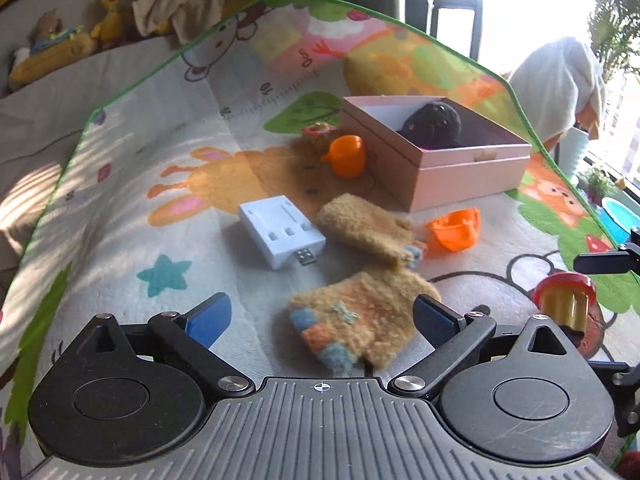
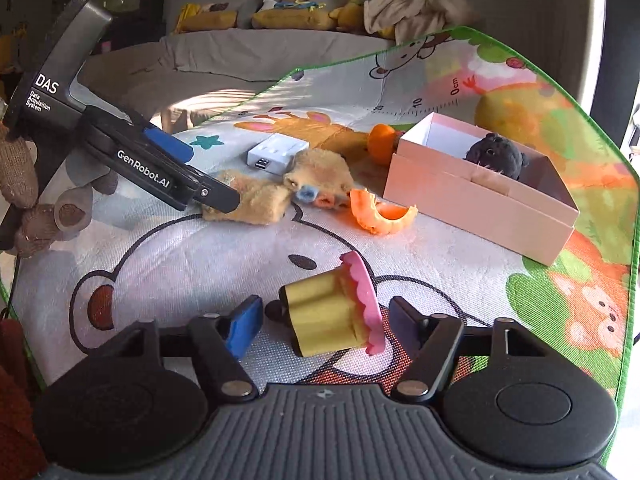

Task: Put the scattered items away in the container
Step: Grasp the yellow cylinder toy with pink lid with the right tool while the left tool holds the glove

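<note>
Two pairs of tongs hang spread above a cartoon play mat point(image 1: 120, 152) as we tidy toys into the pink box point(image 1: 472, 168), where a dark plush toy point(image 1: 434, 122) already sits. Our left tongs point(image 1: 322, 316) gape over a fuzzy tan mitten point(image 1: 360, 320), pinching nothing; our right tongs point(image 2: 320, 320) stand open on either side of a yellow toy cupcake with a pink frill point(image 2: 336, 312), lying on its side, its frill just beside the right finger, nothing gripped. Scattered between us and the box lie a second fuzzy mitten point(image 1: 364, 228), a white USB adapter point(image 1: 280, 236), an orange cup point(image 1: 346, 156) beside the box wall and a broken orange shell point(image 1: 456, 228). We judge the cupcake is best taken across its ribbed yellow body, not the thin frill, with the fingers lowered level to the mat before closing; the mitten wants a deep bite through its middle, since the loose pile may slip.
</note>
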`<act>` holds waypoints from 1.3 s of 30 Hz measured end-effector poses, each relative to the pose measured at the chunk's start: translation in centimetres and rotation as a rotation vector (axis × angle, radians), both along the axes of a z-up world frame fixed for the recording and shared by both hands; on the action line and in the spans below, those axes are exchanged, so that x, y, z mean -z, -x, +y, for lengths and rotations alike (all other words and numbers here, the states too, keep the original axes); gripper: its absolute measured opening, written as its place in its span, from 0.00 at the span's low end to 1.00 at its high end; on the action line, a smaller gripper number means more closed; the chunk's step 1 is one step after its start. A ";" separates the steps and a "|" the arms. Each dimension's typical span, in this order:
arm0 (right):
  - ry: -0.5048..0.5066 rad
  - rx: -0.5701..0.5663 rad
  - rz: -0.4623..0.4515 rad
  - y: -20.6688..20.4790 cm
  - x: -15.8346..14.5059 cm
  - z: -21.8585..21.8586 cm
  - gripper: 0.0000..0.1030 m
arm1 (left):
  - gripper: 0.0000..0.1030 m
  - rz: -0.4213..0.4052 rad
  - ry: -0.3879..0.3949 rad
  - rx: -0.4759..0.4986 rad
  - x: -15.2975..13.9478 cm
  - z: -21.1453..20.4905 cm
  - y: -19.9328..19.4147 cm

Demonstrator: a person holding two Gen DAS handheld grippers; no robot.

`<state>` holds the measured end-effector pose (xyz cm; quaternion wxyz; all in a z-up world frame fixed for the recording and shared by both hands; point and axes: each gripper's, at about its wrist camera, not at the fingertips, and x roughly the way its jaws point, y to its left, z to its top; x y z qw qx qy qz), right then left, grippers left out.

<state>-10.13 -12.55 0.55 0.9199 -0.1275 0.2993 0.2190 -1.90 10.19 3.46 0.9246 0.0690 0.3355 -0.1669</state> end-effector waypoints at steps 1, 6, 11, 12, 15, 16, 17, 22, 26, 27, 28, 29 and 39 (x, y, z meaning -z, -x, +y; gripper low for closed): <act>-0.007 0.006 0.008 -0.1 0.1 -0.1 0.56 | 0.97 0.007 -0.016 -0.003 0.4 -0.5 0.0; -0.009 0.034 -0.001 -0.4 0.4 -0.7 0.55 | 0.97 0.078 0.018 -0.052 2.1 -2.2 -1.2; -0.049 0.103 0.004 -1.1 0.8 -1.8 0.69 | 0.97 0.079 0.039 -0.002 2.5 -4.0 -1.7; -0.061 0.116 0.009 -1.3 0.9 -2.1 0.70 | 0.97 0.095 0.059 0.045 2.4 -4.3 -1.5; -0.091 0.131 0.022 -1.7 1.1 -2.7 0.72 | 0.97 0.117 0.074 0.141 2.5 -5.5 -0.5; -0.093 0.131 0.022 -1.7 1.2 -2.7 0.72 | 0.97 0.111 0.054 0.144 2.6 -5.9 -0.3; -0.091 0.131 0.019 -1.6 1.2 -2.7 0.72 | 0.97 0.105 0.032 0.141 2.8 -6.2 -0.2; -0.086 0.126 0.008 -1.4 1.1 -2.5 0.70 | 0.98 0.103 -0.006 0.115 3.2 -6.5 -0.3; -0.068 0.092 0.001 -0.7 0.8 -2.1 0.50 | 0.98 0.092 -0.003 0.114 3.1 -6.5 -0.4; -0.064 0.086 0.000 -0.6 0.7 -2.0 0.49 | 0.97 0.087 0.001 0.118 3.1 -6.4 -0.4; -0.063 0.083 -0.001 -0.6 0.6 -2.0 0.47 | 0.97 0.080 0.002 0.121 3.1 -6.4 -0.4; -0.062 0.079 -0.002 -0.5 0.4 -2.0 0.46 | 0.97 0.070 -0.002 0.125 3.2 -6.5 -0.4; -0.065 0.078 -0.004 -0.7 -0.1 -2.3 0.45 | 0.84 -0.029 -0.014 0.173 2.1 -6.3 -0.4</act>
